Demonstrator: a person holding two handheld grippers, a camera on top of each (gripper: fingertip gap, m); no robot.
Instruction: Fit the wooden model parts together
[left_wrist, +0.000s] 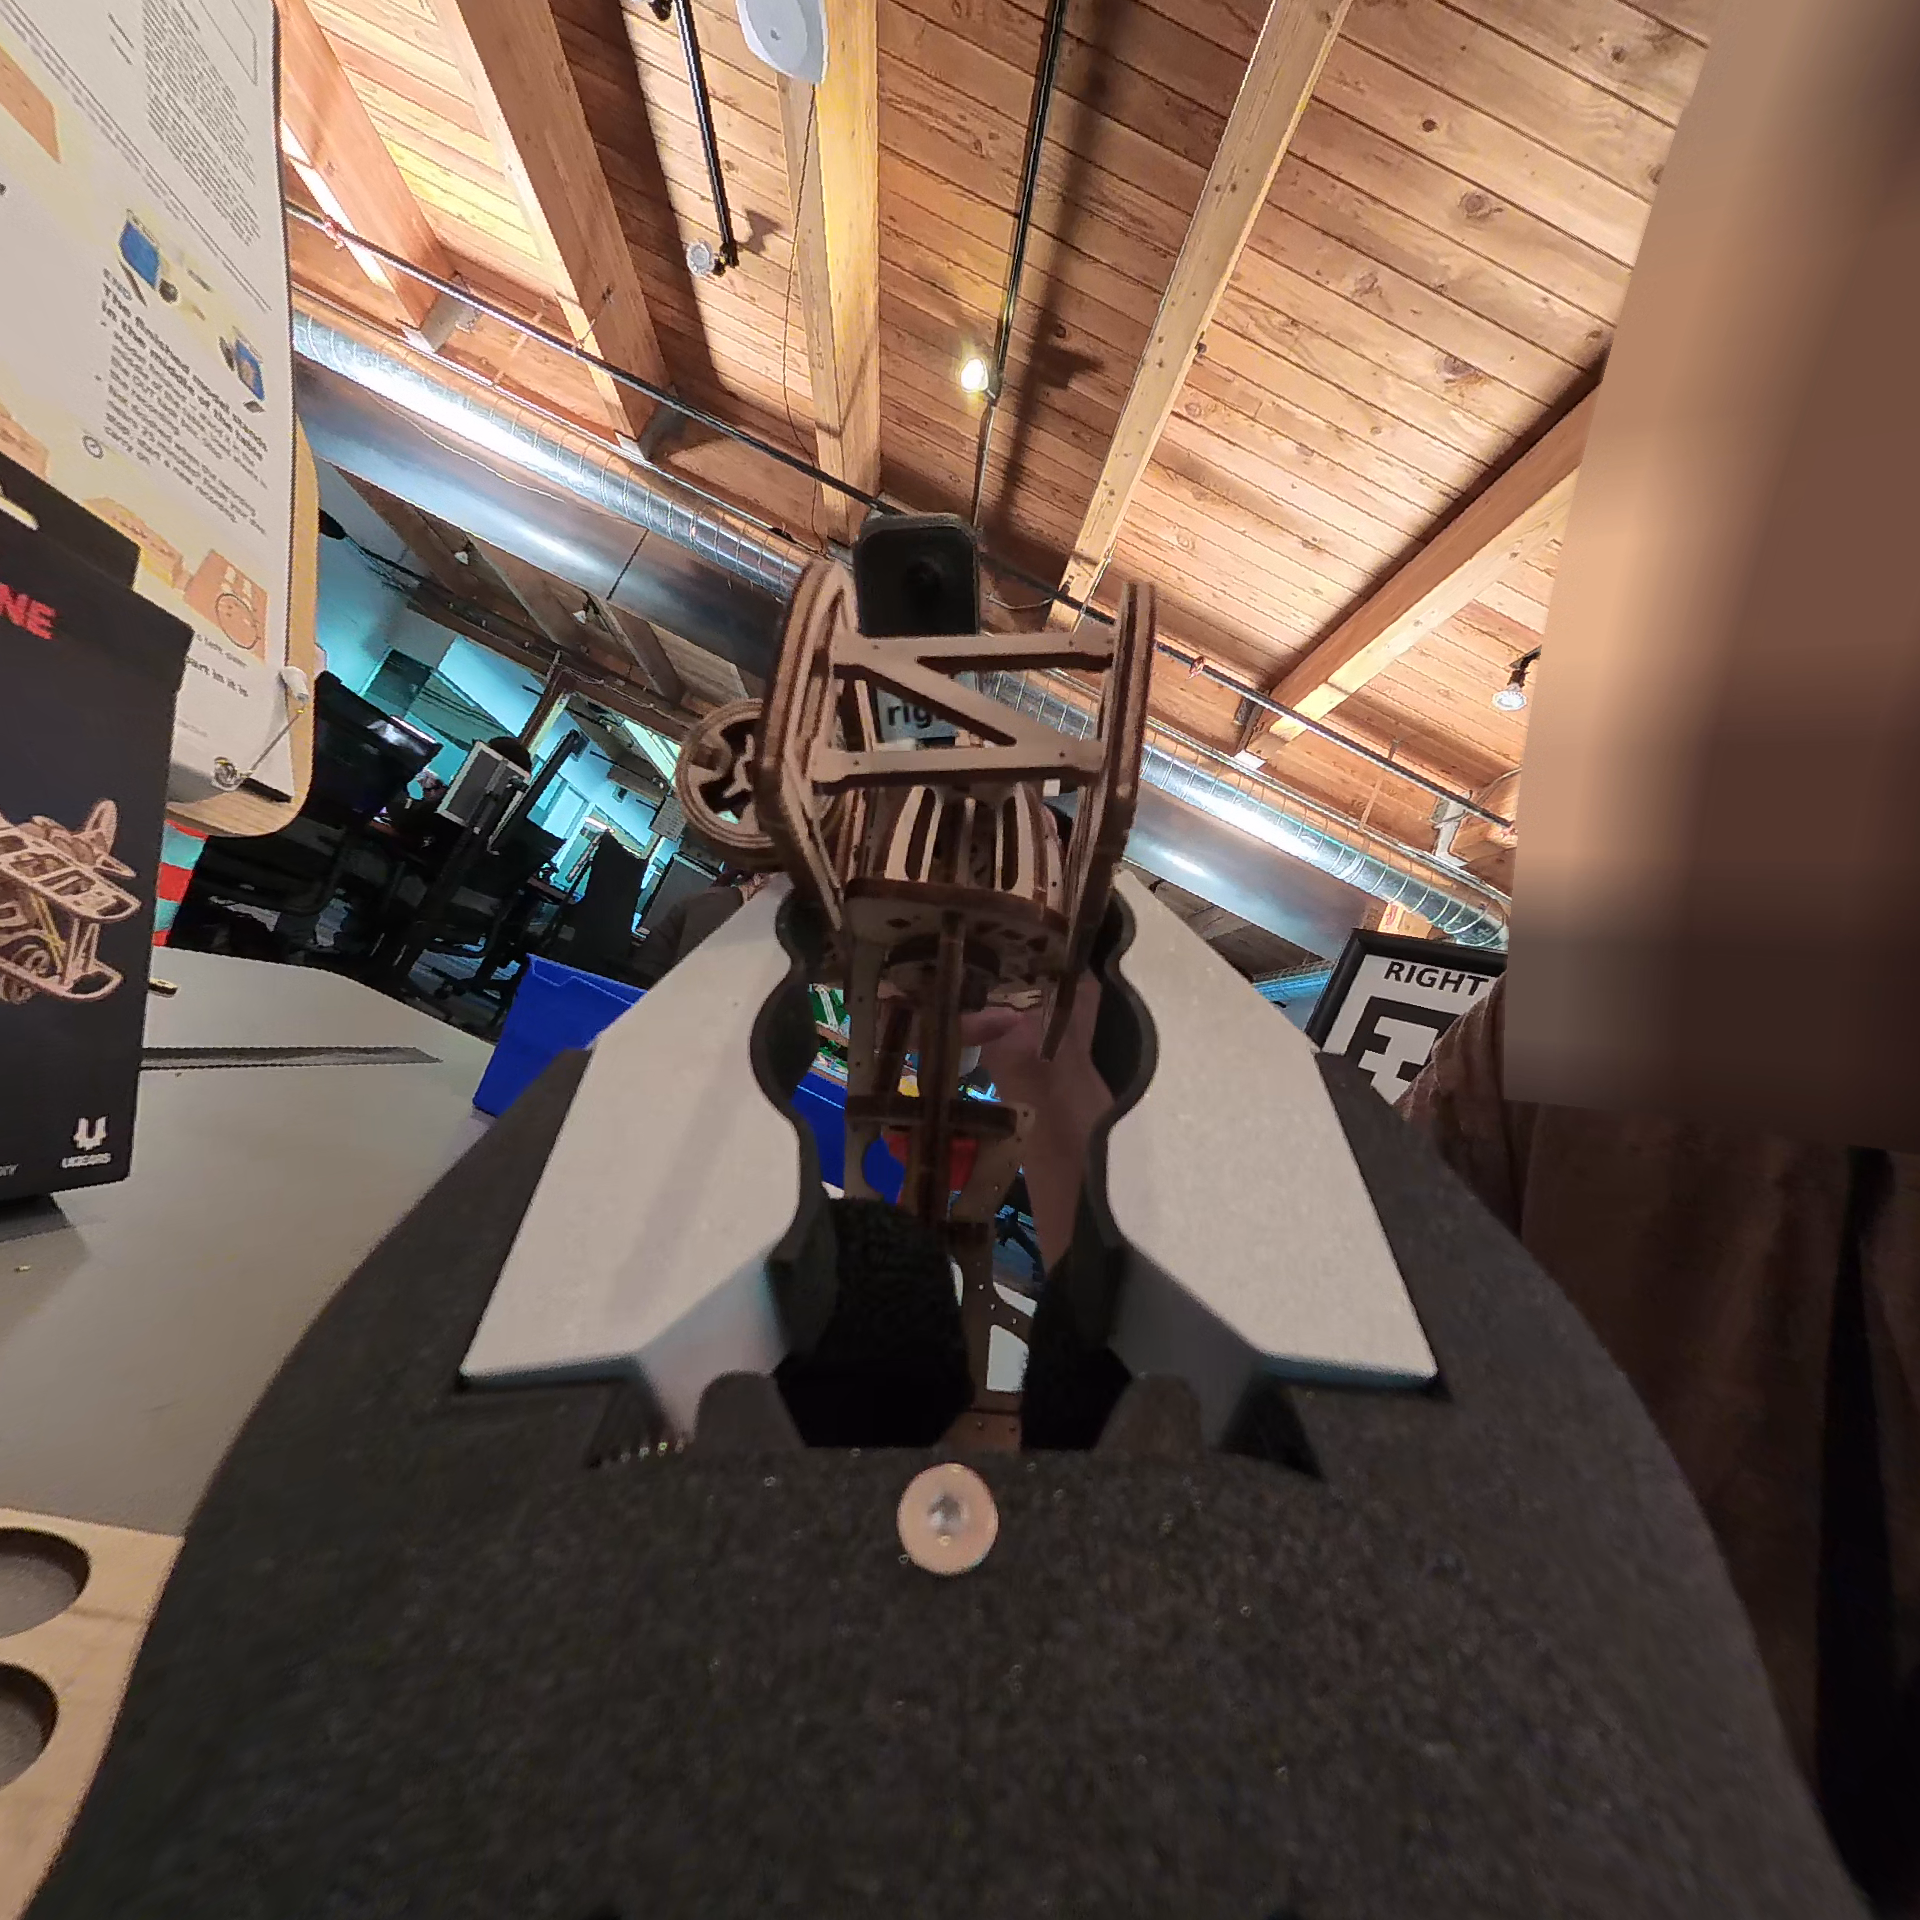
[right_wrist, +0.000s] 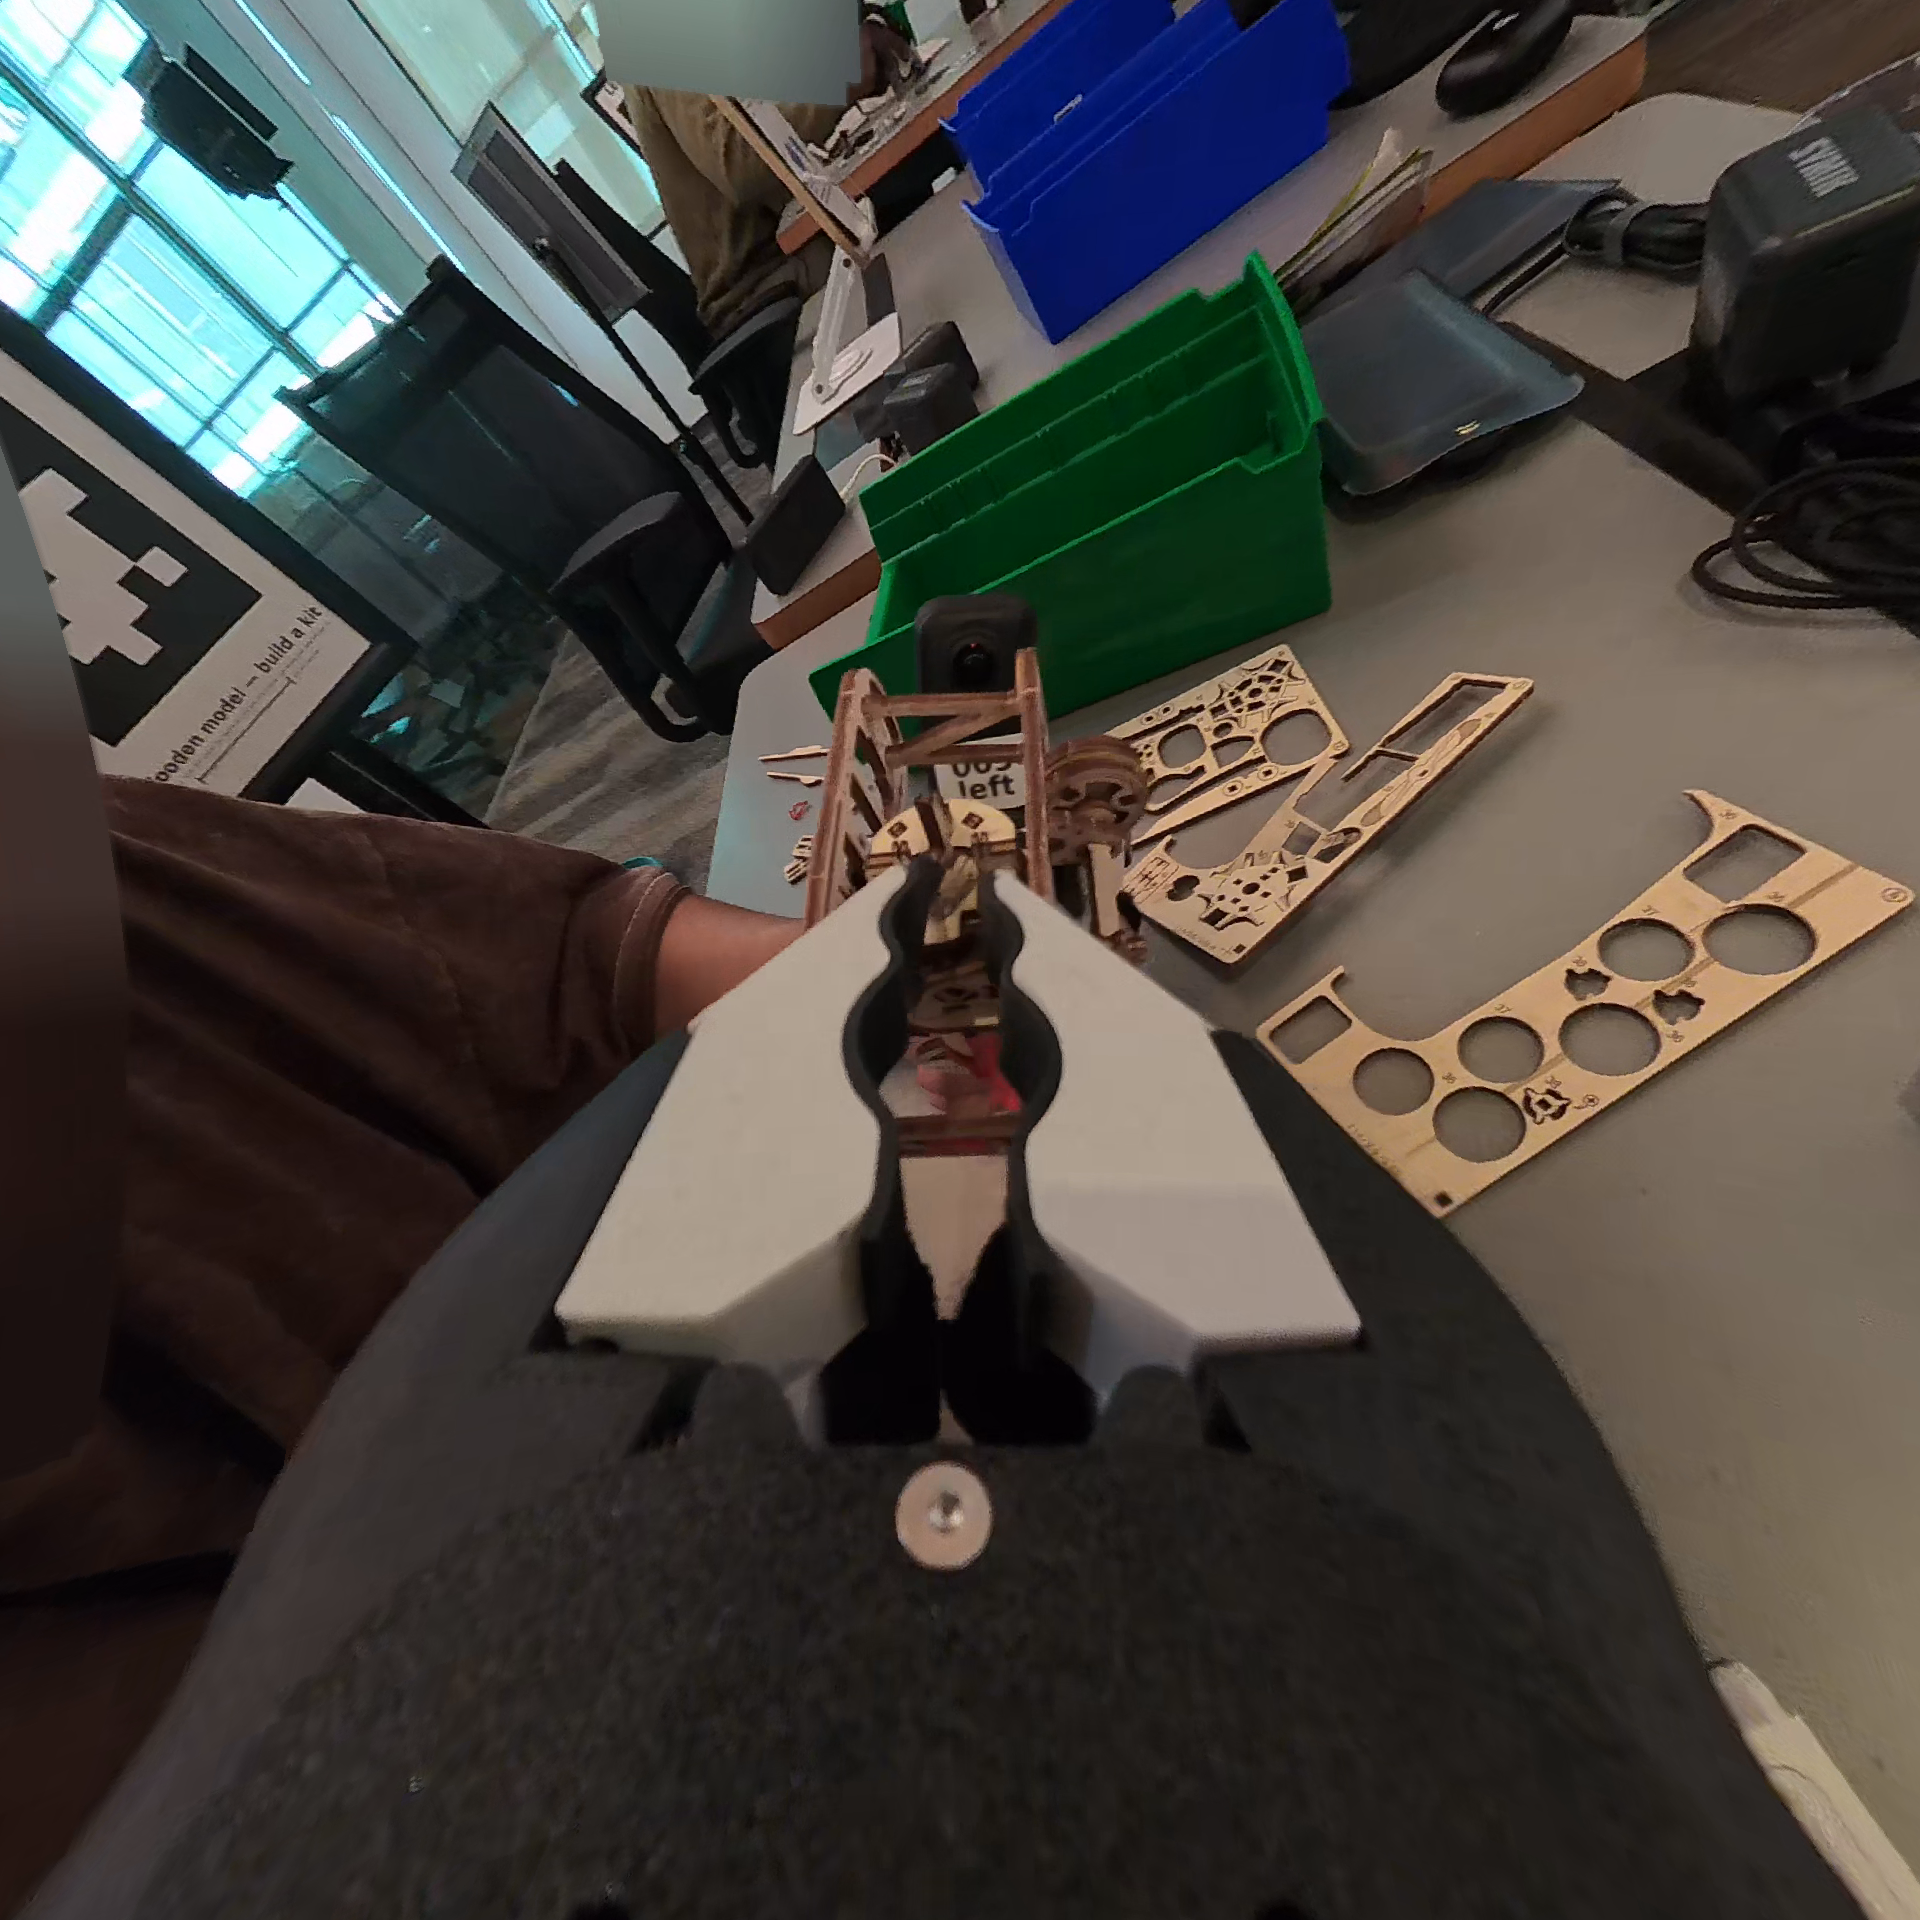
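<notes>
I have the wooden model (left_wrist: 940, 821) held up off the counter (right_wrist: 1558, 1351) between both grippers, which face each other. My left gripper (left_wrist: 948, 935) has its jaws clamped on the model's narrow rear frame. My right gripper (right_wrist: 951, 894) has its jaws nearly closed, pinching a small piece at the model's front. 3 punched-out wooden sheets (right_wrist: 1579, 997) lie on the counter beside a green bin (right_wrist: 1122, 520).

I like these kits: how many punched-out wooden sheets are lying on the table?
3 that I can see: a long sheet with round holes nearest the right gripper, a narrow sheet beyond it, and one beside the green bin. More may be hidden behind the model.
</notes>
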